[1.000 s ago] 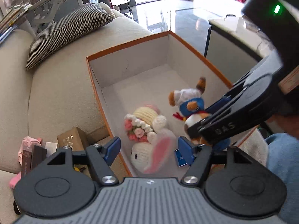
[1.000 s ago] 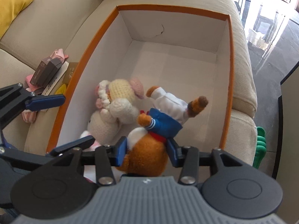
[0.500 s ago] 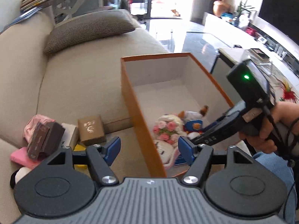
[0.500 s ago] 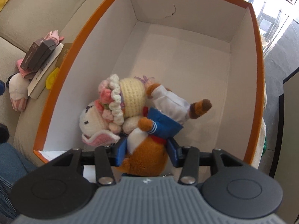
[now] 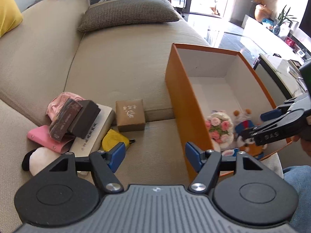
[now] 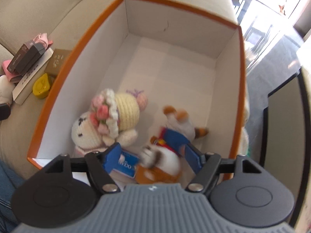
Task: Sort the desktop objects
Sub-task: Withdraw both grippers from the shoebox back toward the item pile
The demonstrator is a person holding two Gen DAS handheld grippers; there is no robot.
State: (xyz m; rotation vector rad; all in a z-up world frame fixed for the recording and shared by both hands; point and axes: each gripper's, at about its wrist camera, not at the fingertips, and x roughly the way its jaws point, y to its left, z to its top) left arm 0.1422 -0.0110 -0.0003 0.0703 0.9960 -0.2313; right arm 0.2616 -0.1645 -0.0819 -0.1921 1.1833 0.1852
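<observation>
The right gripper [image 6: 151,155] is hanging open over the orange box [image 6: 81,46], the sailor-suited plush [image 6: 171,145] lying loose between its fingers beside the crocheted bunny [image 6: 108,122]. The left gripper [image 5: 154,155] is gaping, empty, near the yellow pouch [image 5: 114,138]; lifting carelessly risks snagging plush fur.

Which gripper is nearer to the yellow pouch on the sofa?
Left. The left gripper hovers just beside the yellow pouch; the right gripper is over the orange box.

Beige sofa [image 5: 120,73] carries an orange box [image 5: 180,104], a brown box [image 5: 130,114], a houndstooth cushion [image 5: 126,13]
</observation>
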